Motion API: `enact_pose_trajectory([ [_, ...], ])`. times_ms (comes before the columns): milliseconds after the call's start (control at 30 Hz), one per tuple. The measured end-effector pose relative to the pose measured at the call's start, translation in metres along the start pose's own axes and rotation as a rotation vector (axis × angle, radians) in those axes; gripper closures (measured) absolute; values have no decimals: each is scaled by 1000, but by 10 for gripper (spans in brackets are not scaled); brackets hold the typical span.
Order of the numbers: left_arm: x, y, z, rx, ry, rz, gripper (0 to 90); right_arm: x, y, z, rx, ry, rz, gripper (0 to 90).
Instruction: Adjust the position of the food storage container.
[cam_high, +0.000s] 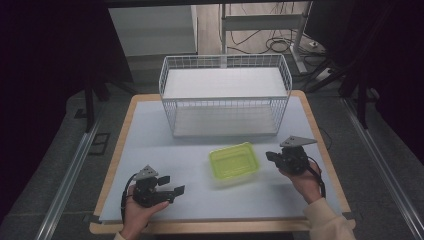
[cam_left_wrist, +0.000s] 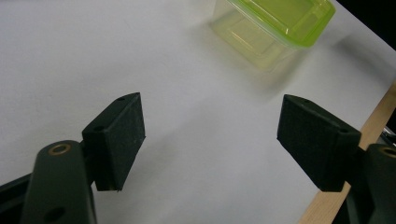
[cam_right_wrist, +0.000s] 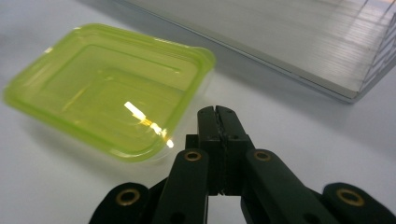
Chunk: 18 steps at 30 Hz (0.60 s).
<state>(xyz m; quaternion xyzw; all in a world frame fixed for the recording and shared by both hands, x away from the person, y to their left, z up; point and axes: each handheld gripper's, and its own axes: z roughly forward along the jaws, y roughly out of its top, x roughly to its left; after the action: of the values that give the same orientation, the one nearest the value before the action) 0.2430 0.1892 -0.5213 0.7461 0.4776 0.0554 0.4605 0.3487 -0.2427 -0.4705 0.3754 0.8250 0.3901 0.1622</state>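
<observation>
A clear plastic box with a lime-green lid (cam_high: 233, 162) sits on the white table top, a little right of centre and in front of the wire basket. My left gripper (cam_high: 176, 185) is near the front left, held open, with nothing between its pads (cam_left_wrist: 119, 137); the green-lidded box (cam_left_wrist: 275, 25) lies ahead of it. My right gripper (cam_high: 270, 156) hovers just right of the box, jaws pressed together on nothing. In the right gripper view the green-lidded box (cam_right_wrist: 109, 88) lies just left of the gripper (cam_right_wrist: 215, 112).
A white wire basket (cam_high: 225, 95) with two shelves stands at the back of the table; its lower shelf edge (cam_right_wrist: 299, 51) passes behind the box. The wooden table edge (cam_left_wrist: 359, 154) runs close to the left gripper. Cables and desk legs lie beyond the table.
</observation>
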Motion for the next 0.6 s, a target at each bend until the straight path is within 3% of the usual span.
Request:
enact_pose_trajectory([
  [100, 0, 0, 1, 3, 0, 2, 231, -6, -2, 12, 29, -2, 8, 900],
  [267, 1, 0, 1, 6, 0, 2, 231, -7, -10, 31, 79, 42, 18, 900],
  [600, 1, 0, 0, 4, 0, 4, 231, 0, -15, 42, 111, 125, 7, 900],
])
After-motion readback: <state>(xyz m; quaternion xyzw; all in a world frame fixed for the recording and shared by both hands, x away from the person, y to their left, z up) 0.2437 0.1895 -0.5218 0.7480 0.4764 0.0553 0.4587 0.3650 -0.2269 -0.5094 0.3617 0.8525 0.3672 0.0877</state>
